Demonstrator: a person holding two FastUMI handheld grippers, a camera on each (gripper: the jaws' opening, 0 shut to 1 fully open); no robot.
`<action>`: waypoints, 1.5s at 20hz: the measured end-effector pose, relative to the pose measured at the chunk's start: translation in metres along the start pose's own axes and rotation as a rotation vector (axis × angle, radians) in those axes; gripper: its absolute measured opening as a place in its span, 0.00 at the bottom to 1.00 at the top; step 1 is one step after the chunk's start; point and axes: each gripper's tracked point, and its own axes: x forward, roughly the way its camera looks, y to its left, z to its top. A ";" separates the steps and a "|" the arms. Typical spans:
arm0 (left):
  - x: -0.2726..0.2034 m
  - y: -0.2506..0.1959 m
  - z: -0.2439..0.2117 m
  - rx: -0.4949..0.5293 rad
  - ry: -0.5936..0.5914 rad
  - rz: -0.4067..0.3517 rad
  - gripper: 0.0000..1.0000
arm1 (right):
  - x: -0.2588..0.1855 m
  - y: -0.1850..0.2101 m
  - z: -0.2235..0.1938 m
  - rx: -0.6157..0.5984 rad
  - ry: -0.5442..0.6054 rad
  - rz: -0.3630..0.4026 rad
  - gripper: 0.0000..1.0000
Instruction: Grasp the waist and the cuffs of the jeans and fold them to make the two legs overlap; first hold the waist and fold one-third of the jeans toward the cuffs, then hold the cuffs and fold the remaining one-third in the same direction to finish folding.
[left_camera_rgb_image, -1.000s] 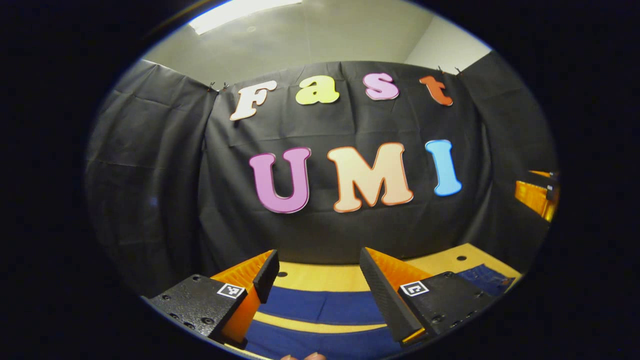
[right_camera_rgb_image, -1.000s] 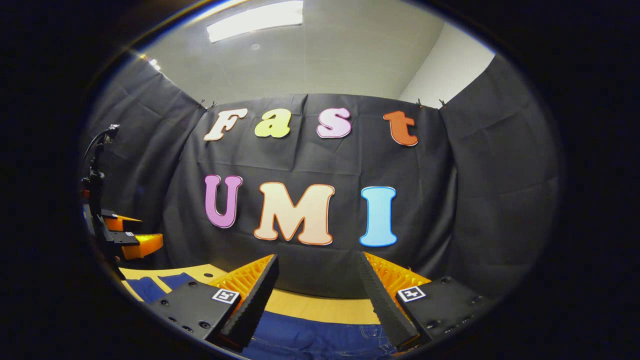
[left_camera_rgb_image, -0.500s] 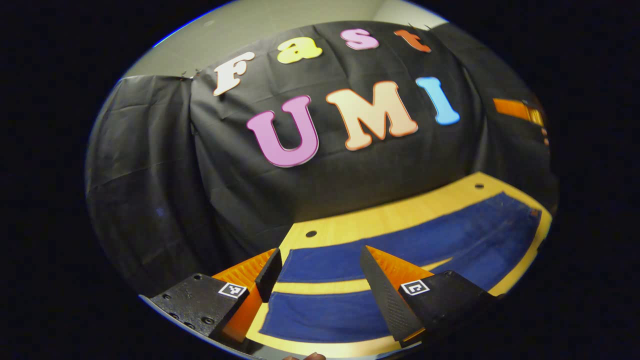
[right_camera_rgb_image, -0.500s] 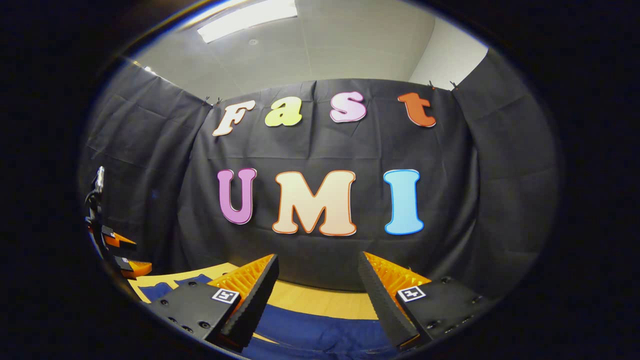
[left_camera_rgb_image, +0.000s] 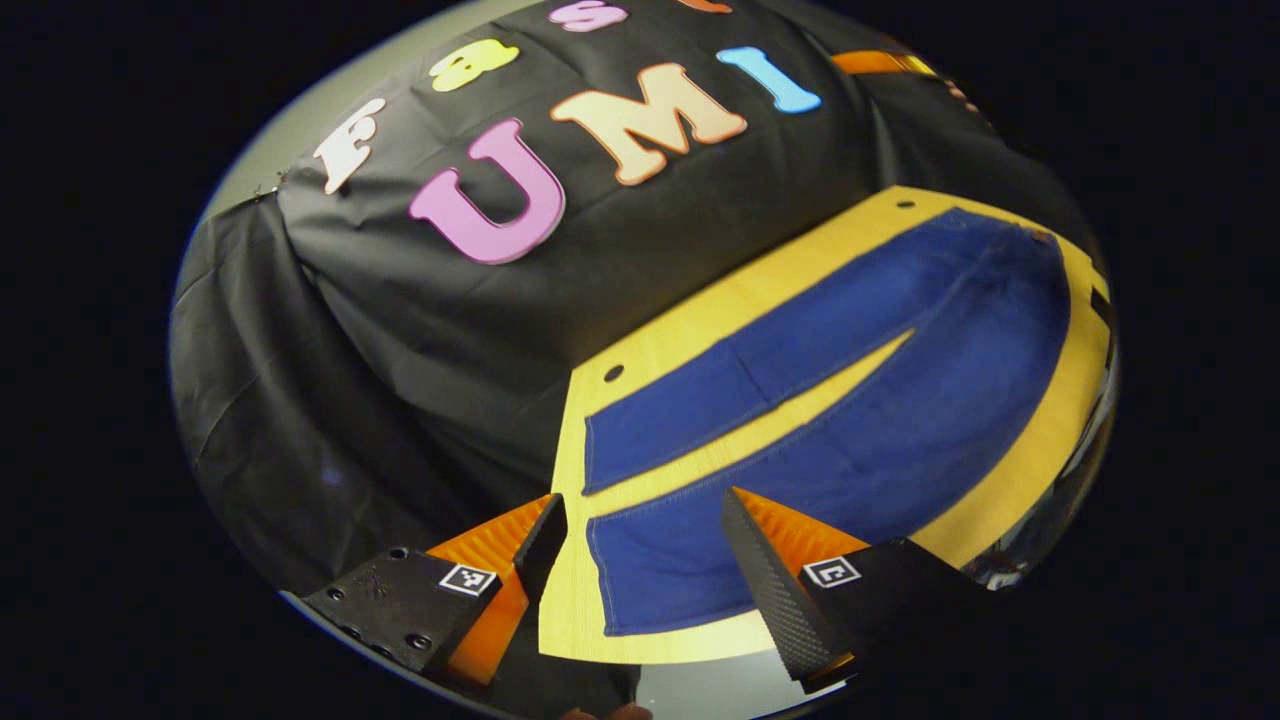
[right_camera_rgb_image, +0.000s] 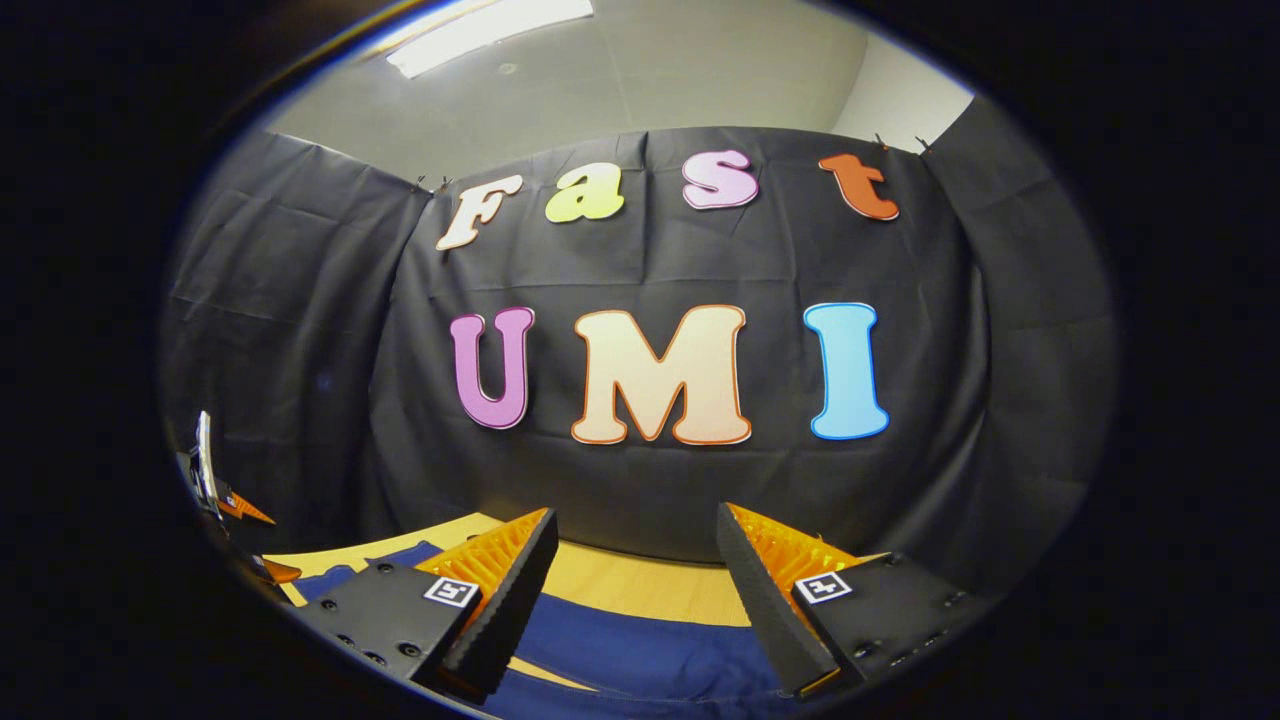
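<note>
Dark blue jeans (left_camera_rgb_image: 880, 400) lie flat on the yellow wooden table (left_camera_rgb_image: 660, 340), legs spread in a narrow V. The two cuffs (left_camera_rgb_image: 625, 585) lie nearest me in the left gripper view and the waist (left_camera_rgb_image: 1035, 270) is at the far right. My left gripper (left_camera_rgb_image: 643, 510) hangs open above the near cuff, touching nothing. In the right gripper view my right gripper (right_camera_rgb_image: 635, 520) is open and empty above the jeans (right_camera_rgb_image: 640, 650), with the left gripper (right_camera_rgb_image: 262, 540) small at the far left edge.
The black cloth wall (left_camera_rgb_image: 420, 330) stands right behind the table's far edge. Two small holes (left_camera_rgb_image: 613, 373) sit in the tabletop near that edge. The table's near edge has a shiny metal rim (left_camera_rgb_image: 1040, 540). Bare wood (right_camera_rgb_image: 620, 585) lies between jeans and wall.
The left gripper has tipped downward and rolled, so the whole jeans and table now show beneath it. The right gripper has tilted down slightly. The jeans have not moved.
</note>
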 end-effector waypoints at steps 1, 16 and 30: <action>0.002 -0.004 -0.013 0.025 0.024 -0.018 0.96 | 0.001 0.002 -0.004 0.000 0.008 0.002 0.96; 0.035 -0.059 -0.159 0.430 0.310 -0.275 0.96 | 0.004 -0.002 -0.036 -0.033 0.097 -0.089 0.99; 0.042 -0.071 -0.151 0.669 0.224 -0.293 0.42 | 0.001 -0.017 -0.054 -0.013 0.142 -0.167 1.00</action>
